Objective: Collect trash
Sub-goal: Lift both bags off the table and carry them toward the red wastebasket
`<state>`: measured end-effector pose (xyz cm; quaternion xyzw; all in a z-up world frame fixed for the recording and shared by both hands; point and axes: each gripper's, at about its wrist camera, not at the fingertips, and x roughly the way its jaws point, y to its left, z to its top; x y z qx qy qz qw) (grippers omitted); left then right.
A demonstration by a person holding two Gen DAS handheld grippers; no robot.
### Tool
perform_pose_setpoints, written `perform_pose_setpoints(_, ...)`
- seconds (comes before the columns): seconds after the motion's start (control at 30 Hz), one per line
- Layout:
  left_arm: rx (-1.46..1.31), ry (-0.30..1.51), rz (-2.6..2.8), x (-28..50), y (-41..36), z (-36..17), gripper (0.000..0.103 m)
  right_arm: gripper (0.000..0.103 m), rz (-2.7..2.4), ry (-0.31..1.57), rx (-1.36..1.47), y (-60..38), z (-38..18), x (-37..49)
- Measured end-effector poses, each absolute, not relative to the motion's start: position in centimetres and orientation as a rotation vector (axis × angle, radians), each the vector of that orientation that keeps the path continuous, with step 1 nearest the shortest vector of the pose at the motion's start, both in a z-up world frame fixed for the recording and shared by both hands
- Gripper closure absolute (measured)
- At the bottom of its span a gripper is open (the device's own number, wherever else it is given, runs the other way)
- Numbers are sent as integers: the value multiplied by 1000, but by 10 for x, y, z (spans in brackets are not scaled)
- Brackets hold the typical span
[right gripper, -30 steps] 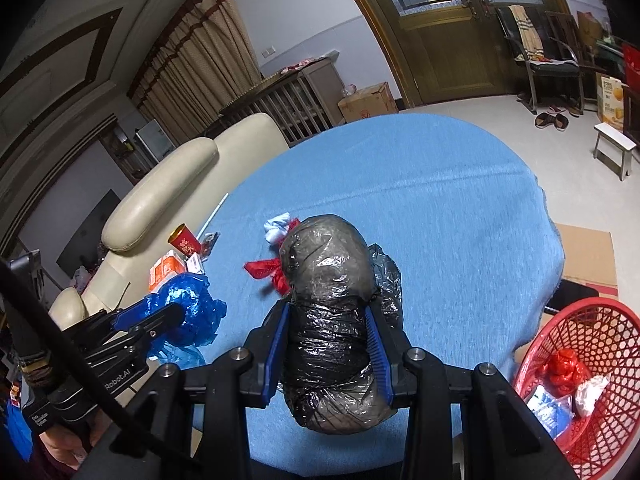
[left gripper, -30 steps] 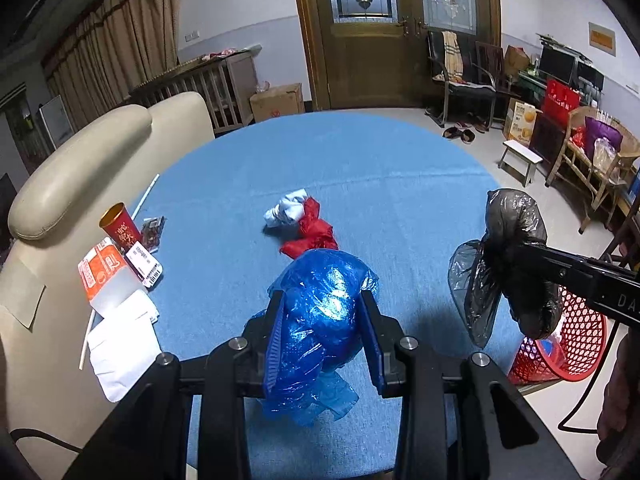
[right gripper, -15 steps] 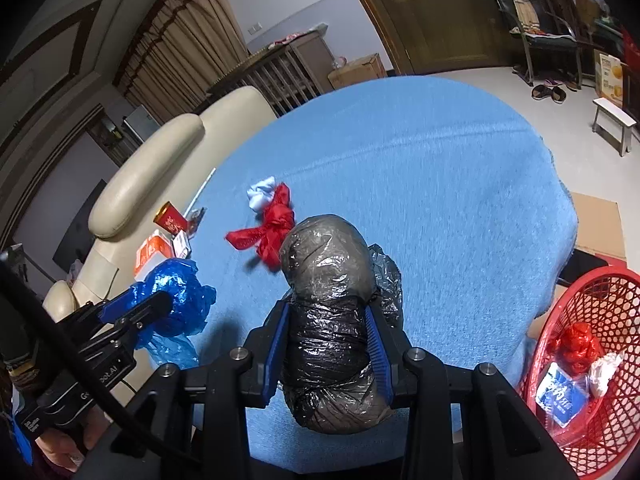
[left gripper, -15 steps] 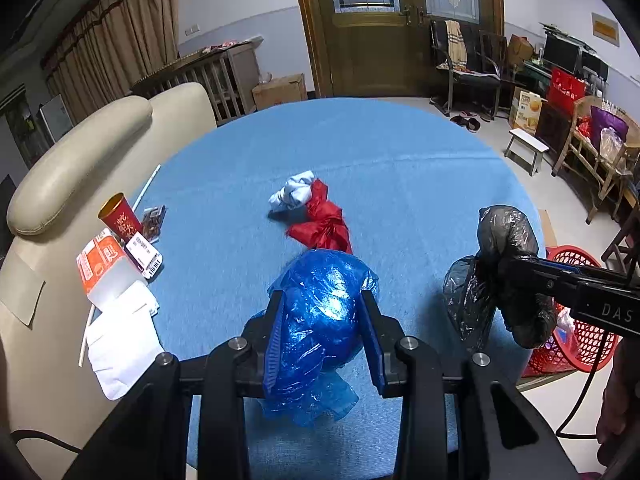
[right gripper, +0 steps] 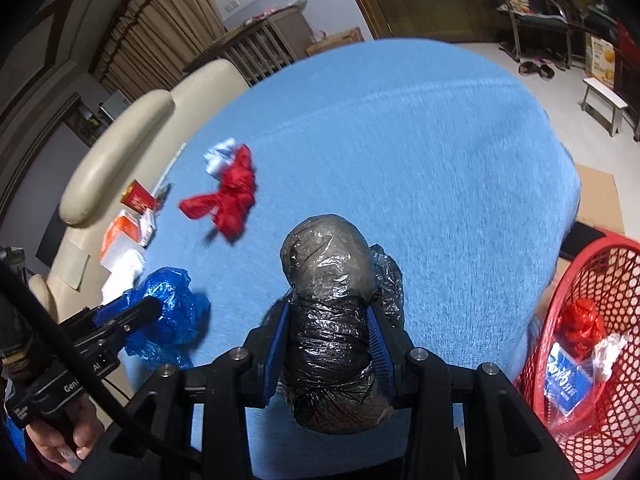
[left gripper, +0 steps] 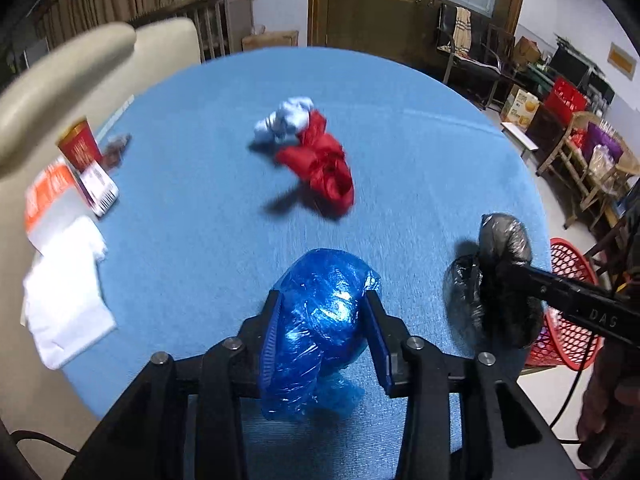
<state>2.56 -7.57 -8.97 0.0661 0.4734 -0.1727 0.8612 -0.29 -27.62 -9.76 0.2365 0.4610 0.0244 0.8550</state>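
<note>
My left gripper [left gripper: 325, 320] is shut on a crumpled blue plastic bag [left gripper: 320, 312] and holds it above the near part of the blue round table [left gripper: 400, 128]. My right gripper [right gripper: 331, 332] is shut on a wadded black plastic bag [right gripper: 330, 280], held over the table's near right edge; it shows to the right in the left wrist view [left gripper: 500, 280]. A red bag [left gripper: 324, 168] and a white-blue wad [left gripper: 286, 122] lie mid-table. A red mesh basket [right gripper: 600, 352] stands on the floor at the right, with trash inside.
At the table's left edge lie a red cup [left gripper: 80, 148], an orange-white carton [left gripper: 48, 200], a small box [left gripper: 100, 188] and white paper [left gripper: 68, 292]. A cream sofa [left gripper: 80, 56] stands behind them. Chairs and boxes line the far right wall.
Both grippers have tipped downward over the table with their bags still held. The red bag and the basket look closer in view.
</note>
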Motion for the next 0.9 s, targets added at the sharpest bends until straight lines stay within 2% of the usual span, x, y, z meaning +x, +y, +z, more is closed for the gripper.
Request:
perform_pose_setpoints(0.1, 133, 991, -365, 26, -75, -91, 50, 57, 53, 977, 493, -275, -101, -3)
perform_pose_setpoints(0.2, 121, 999, -374, 25, -74, -91, 41, 48, 52, 985, 491, -275, -99, -3)
perform_pose_setpoints(0.33, 98, 1029, -388, 26, -72, -94, 40, 38, 41, 966, 474, -278, -90, -7)
perform_pose_setpoints(0.47, 81, 1042, -394, 24, -69, -96, 39, 36, 32, 951, 460, -280, -84, -10)
perform_pose_setpoints(0.9, 97, 1053, -355, 29, -71, -106, 39, 36, 36, 969, 448, -274, -97, -10)
